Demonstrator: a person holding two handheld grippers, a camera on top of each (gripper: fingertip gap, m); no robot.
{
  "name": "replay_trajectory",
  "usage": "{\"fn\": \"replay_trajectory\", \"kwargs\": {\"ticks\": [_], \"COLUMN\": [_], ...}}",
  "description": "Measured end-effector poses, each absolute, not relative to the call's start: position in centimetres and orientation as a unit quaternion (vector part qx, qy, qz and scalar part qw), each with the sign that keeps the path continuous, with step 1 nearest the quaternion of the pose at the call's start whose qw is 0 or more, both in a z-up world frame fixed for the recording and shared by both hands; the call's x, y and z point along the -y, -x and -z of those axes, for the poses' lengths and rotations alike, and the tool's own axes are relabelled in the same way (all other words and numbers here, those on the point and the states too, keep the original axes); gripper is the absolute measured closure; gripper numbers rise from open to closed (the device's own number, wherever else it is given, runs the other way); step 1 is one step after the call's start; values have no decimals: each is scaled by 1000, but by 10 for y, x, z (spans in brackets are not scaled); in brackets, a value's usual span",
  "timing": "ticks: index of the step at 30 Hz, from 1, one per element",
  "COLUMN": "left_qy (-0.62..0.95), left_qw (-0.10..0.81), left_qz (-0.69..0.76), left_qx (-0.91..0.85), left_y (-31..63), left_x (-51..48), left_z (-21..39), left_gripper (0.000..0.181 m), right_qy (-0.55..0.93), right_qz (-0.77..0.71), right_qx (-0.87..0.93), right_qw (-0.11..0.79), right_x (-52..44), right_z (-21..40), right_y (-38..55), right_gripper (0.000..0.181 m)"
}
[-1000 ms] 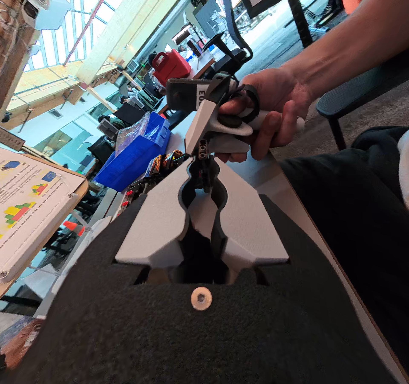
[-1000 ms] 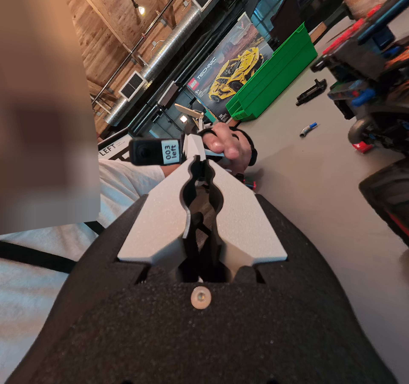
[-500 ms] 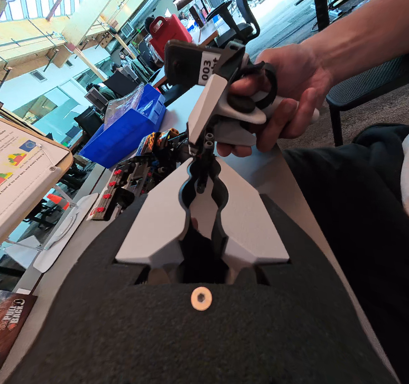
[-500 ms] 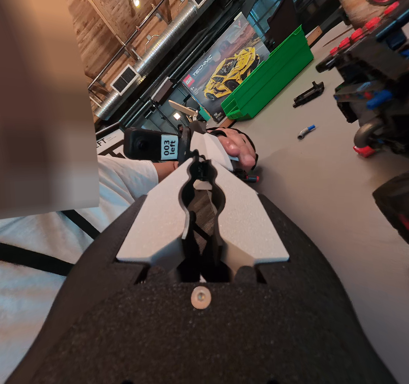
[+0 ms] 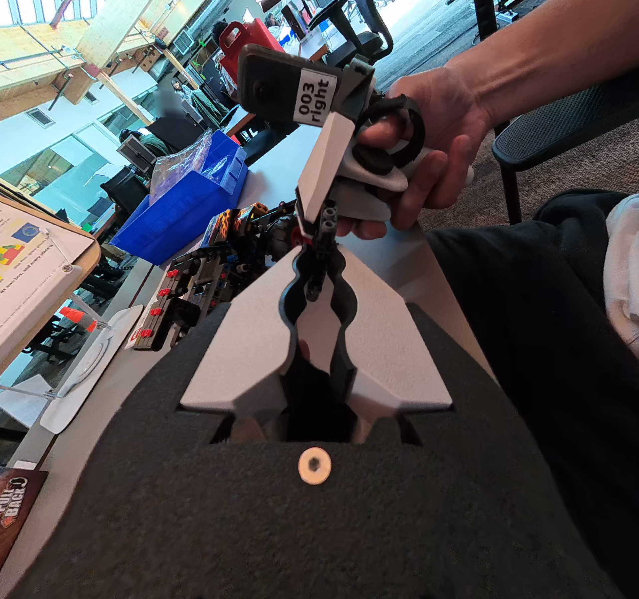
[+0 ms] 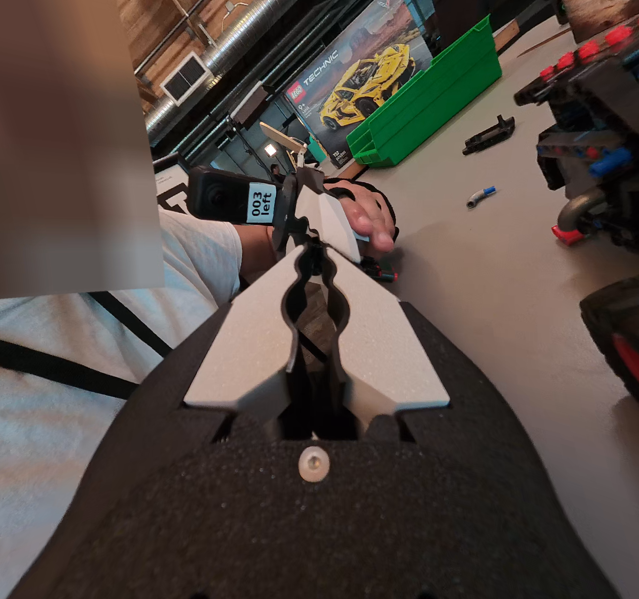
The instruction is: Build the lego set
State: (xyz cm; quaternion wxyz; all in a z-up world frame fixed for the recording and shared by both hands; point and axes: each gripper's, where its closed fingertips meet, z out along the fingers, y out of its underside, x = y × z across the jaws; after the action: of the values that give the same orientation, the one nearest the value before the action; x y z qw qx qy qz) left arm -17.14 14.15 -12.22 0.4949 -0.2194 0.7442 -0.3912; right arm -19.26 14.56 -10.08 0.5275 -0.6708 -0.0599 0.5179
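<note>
Left wrist view: left gripper and right gripper, jaws both pinching one dark holed beam.

The left wrist view looks forward along its own two fingers, tilted up and rolled, very near the right gripper at 12 o'clock; the grey table runs away toward 11 o'clock and a blue bin sits at 10 o'clock. The right wrist view faces back the opposite way, just as close, with the left gripper at 12 o'clock and a green bin at 1 o'clock. Both views share the two gripper tips meeting, the dark brick model and the table.
</note>
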Motion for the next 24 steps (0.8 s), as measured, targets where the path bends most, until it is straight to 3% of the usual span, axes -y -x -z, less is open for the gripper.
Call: {"fn": "replay_trajectory", "kwargs": {"ticks": [24], "left_qy": [137], "left_qw": [576], "left_qz": [281], "left_qx": [-755], "left_y": [173], "left_x": [-140], "left_z": [122], "left_gripper": [172], "right_qy": [654], "right_qz": [-527], "right_qx": [36], "right_qw": [542], "right_x": [-149], "right_z": [96], "right_y": [192], "right_gripper": [179]}}
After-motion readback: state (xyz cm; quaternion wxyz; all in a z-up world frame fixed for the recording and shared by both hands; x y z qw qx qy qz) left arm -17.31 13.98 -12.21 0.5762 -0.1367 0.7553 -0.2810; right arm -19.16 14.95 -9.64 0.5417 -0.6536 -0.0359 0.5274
